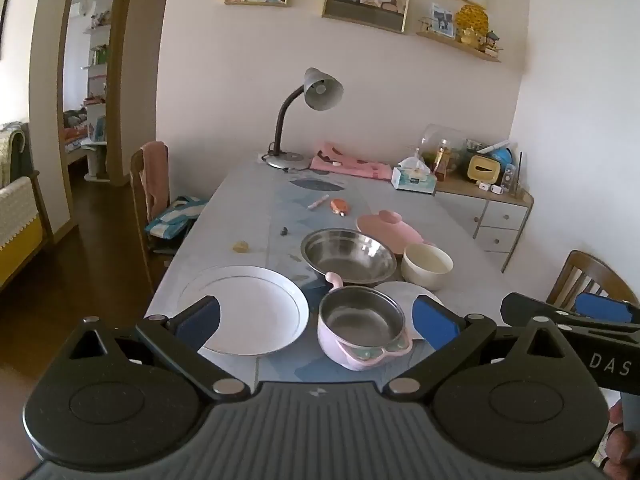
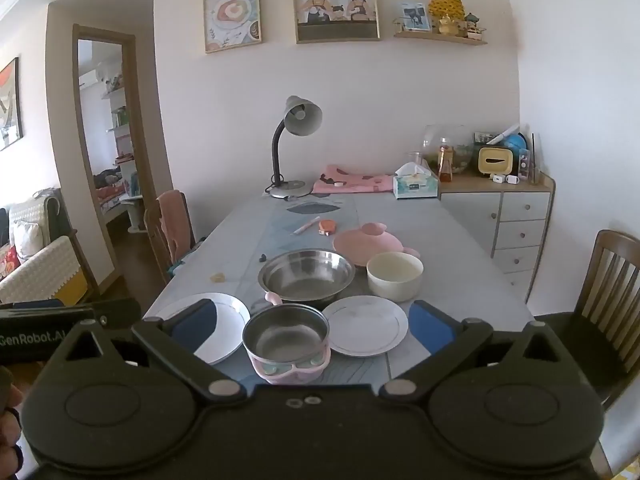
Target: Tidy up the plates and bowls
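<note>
Start of the sorting task, seen from both wrist cameras. The left hand-held gripper [image 1: 316, 318] and the right hand-held gripper [image 2: 312, 326] hover side by side above the near edge of the worktop [image 2: 460, 240], each with its fingers spread wide and nothing between them, a stance that suits choosing a first piece rather than carrying one.

All positions are given from the pink-rimmed steel pot [image 2: 286, 342], which stands nearest the cameras, its handle pointing away from them. Left of the pot lies the large white plate [image 1: 244, 310]; right of it, just beside, lies the small white plate [image 2: 365, 330]. Directly behind the pot sits the wide steel bowl [image 2: 306, 274], close enough that the pot handle reaches its near rim. Behind the pot and to the right stands the cream bowl [image 2: 395, 274], and beyond that the pink lid-shaped dish [image 2: 368, 242].

The pieces are spread singly, none nested, so probably no stacking is done. Judged from this layout, plates would go together and bowls together. The flat plates offer only a thin rim to pinch, and may slide on the smooth worktop.
</note>
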### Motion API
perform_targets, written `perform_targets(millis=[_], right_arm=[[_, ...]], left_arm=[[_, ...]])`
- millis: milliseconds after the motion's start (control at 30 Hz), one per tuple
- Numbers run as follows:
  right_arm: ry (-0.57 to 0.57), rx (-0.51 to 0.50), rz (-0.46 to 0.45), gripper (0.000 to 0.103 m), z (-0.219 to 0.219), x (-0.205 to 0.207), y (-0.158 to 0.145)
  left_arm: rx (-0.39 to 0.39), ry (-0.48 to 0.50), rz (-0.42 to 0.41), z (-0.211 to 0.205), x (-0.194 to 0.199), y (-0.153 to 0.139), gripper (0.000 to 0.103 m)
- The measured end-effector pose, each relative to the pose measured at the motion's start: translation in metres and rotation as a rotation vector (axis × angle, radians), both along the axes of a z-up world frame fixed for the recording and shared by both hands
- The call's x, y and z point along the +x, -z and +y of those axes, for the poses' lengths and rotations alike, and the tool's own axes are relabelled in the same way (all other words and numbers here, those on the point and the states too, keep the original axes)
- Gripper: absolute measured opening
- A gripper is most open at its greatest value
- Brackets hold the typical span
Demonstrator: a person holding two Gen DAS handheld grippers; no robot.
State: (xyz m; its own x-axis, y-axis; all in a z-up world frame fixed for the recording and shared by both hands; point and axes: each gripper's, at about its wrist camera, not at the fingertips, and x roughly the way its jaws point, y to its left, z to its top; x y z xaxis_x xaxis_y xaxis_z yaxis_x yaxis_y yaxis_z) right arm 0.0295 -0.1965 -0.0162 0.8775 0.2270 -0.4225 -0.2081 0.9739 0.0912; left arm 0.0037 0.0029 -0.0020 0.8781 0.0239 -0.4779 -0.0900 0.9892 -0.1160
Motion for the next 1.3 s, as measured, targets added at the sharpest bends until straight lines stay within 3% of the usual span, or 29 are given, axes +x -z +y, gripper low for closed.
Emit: perform_targets(millis=[1300], right_arm=[[0.022,-0.004,0.001,0.103,0.003,-0.004,-0.005]], left_arm=[[-0.038,0.017,0.001,0.01,-0.004,-0.003,0.103]])
